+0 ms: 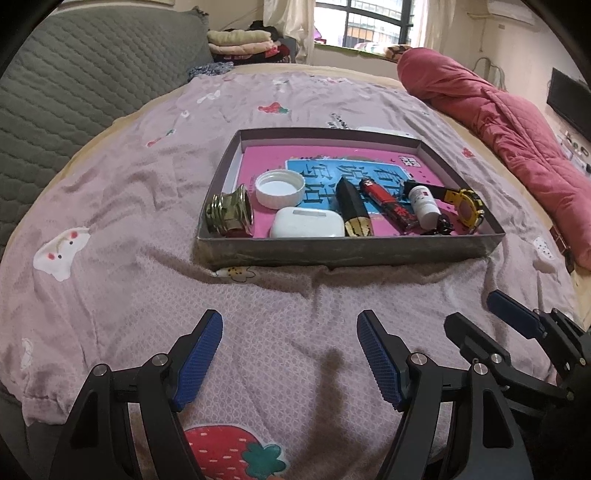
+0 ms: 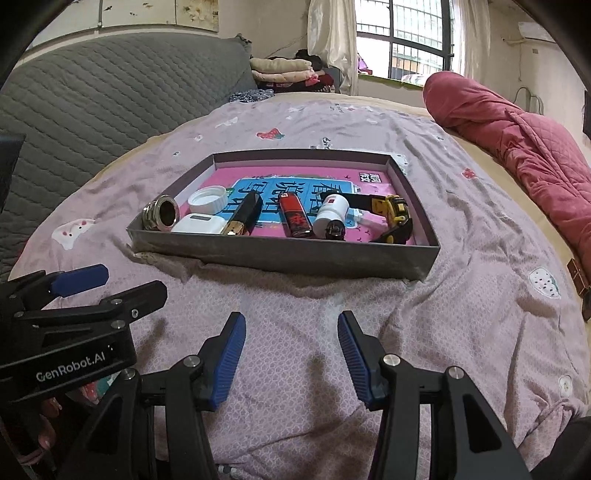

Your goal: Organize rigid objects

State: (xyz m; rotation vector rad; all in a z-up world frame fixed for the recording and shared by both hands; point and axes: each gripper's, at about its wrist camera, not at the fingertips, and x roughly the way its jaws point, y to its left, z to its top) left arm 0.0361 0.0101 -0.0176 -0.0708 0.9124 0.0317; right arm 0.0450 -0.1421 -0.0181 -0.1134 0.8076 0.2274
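fingertips (image 2: 44,441) under left gripper (image 2: 122,280): right wrist view only.

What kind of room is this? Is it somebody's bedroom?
Most likely a bedroom at home. The grey box of small things sits on a bed covered by a pink strawberry-print sheet, a red quilt is bundled at one side, and folded clothes are stacked by the barred window.

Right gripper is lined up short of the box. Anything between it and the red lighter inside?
Only the box's near wall. The right gripper is open and empty over bare bedspread, nothing lying before the box. The red lighter lies just behind that wall, with a black-and-gold case and a white bottle close on either side.
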